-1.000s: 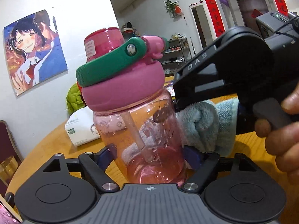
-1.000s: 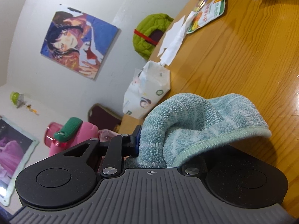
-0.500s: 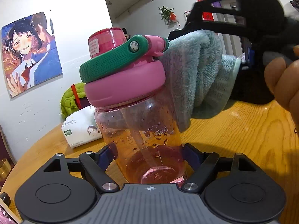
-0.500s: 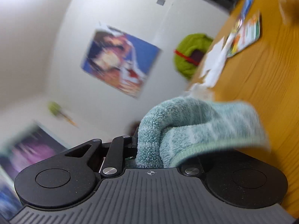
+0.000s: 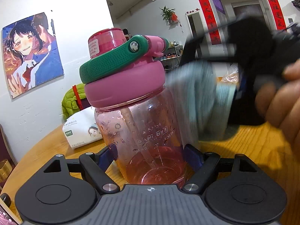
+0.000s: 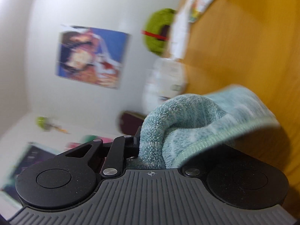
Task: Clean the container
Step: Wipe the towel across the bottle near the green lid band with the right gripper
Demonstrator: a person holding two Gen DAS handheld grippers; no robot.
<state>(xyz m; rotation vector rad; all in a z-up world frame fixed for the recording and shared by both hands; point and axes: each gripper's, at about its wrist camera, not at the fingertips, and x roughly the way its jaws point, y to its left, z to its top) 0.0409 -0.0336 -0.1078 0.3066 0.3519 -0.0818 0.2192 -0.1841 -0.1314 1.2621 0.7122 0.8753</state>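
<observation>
Both tongs grip: my left gripper (image 5: 150, 156) clamps the bottle (image 5: 142, 131), my right gripper (image 6: 150, 148) pinches the towel (image 6: 196, 131); hard wiping could tip the bottle.

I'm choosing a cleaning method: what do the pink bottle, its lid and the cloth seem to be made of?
Bottle body: likely clear pink-tinted hard plastic, glossy; the straw inside shows through.
Lid: opaque pink plastic, matte-looking, with a green dotted handle, possibly rubbery.
Cloth: teal terry or microfibre; fuzzy looped pile, stitched edge.
</observation>
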